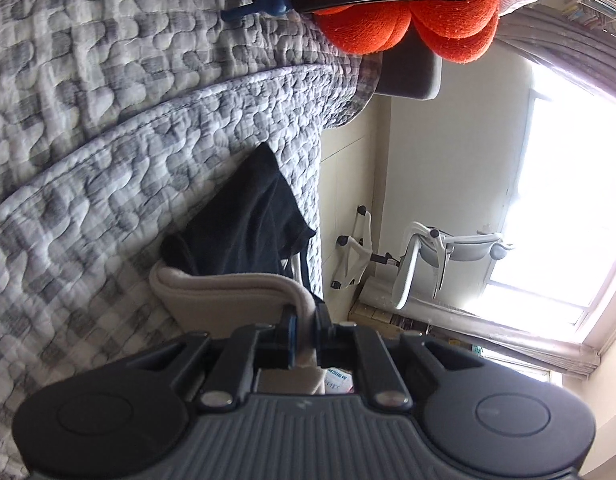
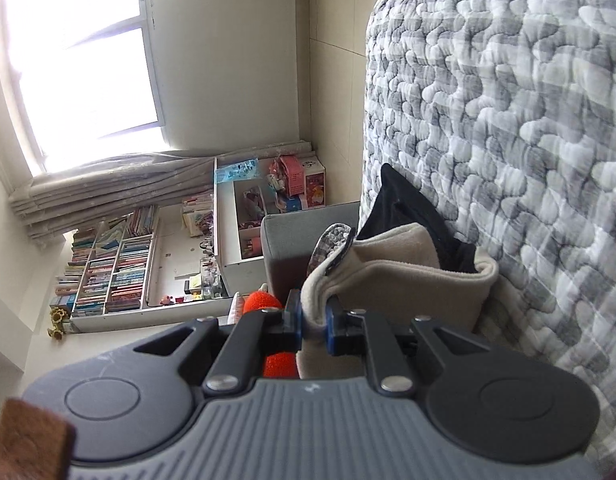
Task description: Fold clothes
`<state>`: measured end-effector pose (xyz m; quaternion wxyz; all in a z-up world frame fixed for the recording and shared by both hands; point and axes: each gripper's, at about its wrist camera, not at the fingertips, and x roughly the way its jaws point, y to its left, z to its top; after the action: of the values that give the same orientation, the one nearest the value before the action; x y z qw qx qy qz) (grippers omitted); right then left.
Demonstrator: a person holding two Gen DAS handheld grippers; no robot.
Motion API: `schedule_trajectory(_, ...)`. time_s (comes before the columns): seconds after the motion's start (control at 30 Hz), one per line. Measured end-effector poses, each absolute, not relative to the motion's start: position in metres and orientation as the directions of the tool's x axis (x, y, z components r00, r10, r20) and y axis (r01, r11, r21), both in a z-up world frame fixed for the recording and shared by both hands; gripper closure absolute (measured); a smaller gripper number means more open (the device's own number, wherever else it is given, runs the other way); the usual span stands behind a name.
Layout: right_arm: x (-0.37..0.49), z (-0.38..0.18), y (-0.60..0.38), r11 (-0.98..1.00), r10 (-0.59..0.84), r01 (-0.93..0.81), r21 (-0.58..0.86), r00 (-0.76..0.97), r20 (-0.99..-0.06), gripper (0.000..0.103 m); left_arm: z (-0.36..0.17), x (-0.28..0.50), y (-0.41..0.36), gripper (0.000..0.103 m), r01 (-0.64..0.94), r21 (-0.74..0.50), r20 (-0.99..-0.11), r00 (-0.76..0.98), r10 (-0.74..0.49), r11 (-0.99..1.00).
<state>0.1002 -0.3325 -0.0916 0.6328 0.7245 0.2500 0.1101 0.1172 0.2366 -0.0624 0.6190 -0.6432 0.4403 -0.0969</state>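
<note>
The beige fleece garment [image 1: 228, 292] spans between left gripper [image 1: 306, 316] and right gripper [image 2: 313, 320] (both clamped on its edge), folding over black cloth [image 1: 248, 220].

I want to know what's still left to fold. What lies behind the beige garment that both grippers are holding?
A black garment lies behind the beige garment, on the grey quilt. Its near part is hidden by the beige fabric, so whether anything else lies there cannot be seen.
</note>
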Motion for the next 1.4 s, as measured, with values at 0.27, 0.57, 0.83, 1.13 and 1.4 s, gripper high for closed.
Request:
schedule_trajectory(0.27, 0.132, -0.113, -0.331, -0.069, 0.491, 0.23, 0.971, 0.855, -0.167, 0.085, -0.089, 0.153, 0.231, 0.094, -0.41, -0.895, -0.413, 0.619, -0.667, 0.174)
schedule_trajectory(0.57, 0.134, -0.131, -0.335, -0.128, 0.479, 0.213, 0.969, 0.868, -0.127, 0.053, -0.097, 0.169, 0.225, 0.062, -0.354, -0.9, -0.432, 0.629, -0.646, 0.256)
schedule_trajectory(0.83, 0.131, -0.121, -0.342, -0.044, 0.437, 0.202, 0.978, 0.884, -0.163, 0.053, -0.062, 0.17, 0.225, 0.05, -0.244, -0.831, -0.512, 0.685, -0.518, 0.499)
schedule_trajectory(1.13, 0.129, -0.089, -0.33, 0.41, 0.303, 0.234, 0.882, 0.877, -0.373, 0.053, -0.05, 0.185, 0.188, 0.051, -0.122, -0.612, -0.613, 0.698, -0.37, 0.782)
schedule_trajectory(1.4, 0.153, -0.062, -0.279, 0.81, 0.3, 0.021, 0.586, 0.844, -0.446, 0.053, -0.053, 0.188, 0.156, 0.06, -0.069, -0.462, -0.655, 0.699, -0.288, 0.884)
